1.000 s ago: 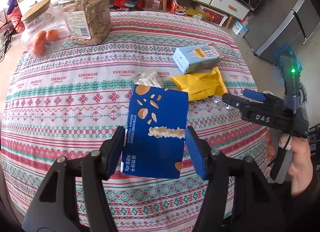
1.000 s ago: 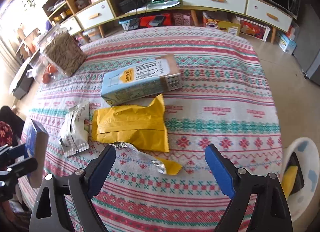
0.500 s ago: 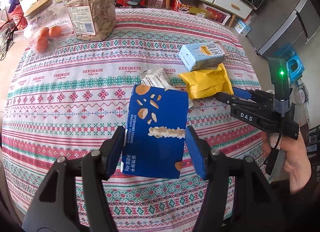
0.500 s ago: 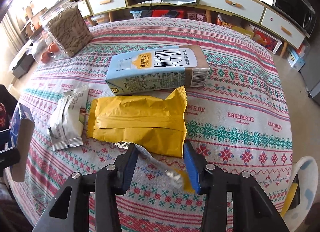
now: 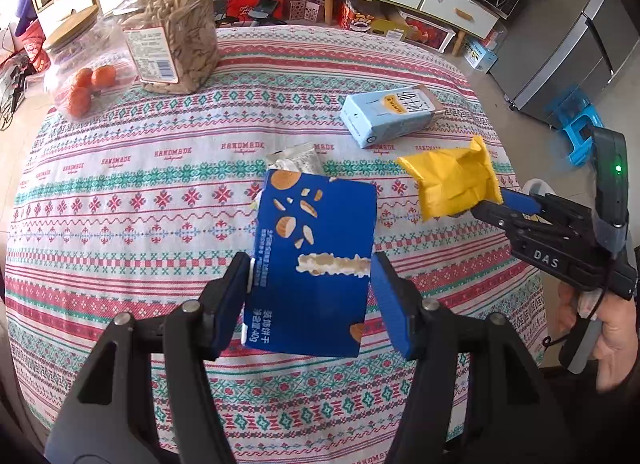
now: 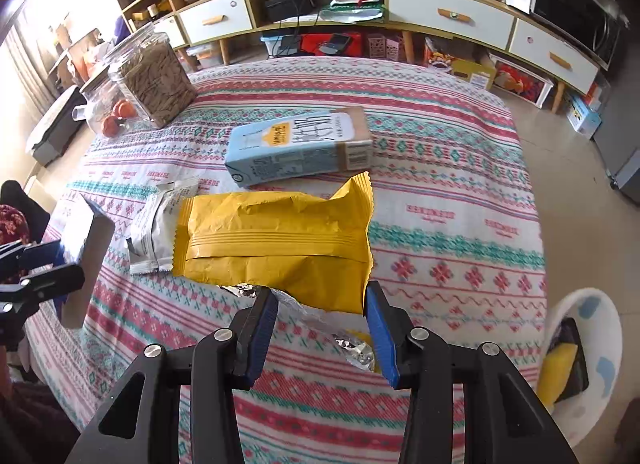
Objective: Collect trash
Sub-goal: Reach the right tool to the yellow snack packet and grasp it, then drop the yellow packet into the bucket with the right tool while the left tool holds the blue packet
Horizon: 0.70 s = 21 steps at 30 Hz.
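Yellow wrapper hangs clear of the striped tablecloth, pinched at its near edge by my right gripper, whose jaws have just been closing. My left gripper clamps the blue biscuit box above the cloth.

Worktop: carries everything below.
Far left corner: two jars, the seed jar just right of the fruit jar.
Far right: carton lying on its side.
Middle: small wrapper flat on the cloth, nearer me than the carton.
My left tool: grips the biscuit box, above the worktop.
My right tool: pinches the near edge of the snack bag, right of the small wrapper; foil scrap beneath it.
Floor, right of worktop: bin.
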{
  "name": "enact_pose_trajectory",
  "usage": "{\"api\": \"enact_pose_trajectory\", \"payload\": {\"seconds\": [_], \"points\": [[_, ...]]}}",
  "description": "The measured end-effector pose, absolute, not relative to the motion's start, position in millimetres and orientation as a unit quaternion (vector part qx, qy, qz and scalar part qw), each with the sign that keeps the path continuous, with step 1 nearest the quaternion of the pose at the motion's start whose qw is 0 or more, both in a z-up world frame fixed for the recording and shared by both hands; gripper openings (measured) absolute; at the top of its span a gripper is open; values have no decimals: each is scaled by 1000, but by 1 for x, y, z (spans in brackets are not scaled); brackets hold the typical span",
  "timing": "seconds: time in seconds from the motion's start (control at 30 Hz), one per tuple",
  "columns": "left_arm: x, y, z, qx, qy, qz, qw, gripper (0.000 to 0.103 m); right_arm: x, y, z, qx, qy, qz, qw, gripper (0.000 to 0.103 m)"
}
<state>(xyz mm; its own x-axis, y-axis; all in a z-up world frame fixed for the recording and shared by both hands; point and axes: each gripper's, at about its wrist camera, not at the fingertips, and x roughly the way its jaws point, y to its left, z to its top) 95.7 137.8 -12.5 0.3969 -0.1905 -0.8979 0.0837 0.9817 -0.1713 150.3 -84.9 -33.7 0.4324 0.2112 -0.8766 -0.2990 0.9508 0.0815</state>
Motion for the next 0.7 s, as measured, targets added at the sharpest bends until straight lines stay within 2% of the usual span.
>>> {"api": "enact_pose_trajectory", "payload": {"seconds": [0.7], "points": [[106,53,-13,-17,539,-130,832,62,113,-203,-16,-6,515,76,854,45]]}}
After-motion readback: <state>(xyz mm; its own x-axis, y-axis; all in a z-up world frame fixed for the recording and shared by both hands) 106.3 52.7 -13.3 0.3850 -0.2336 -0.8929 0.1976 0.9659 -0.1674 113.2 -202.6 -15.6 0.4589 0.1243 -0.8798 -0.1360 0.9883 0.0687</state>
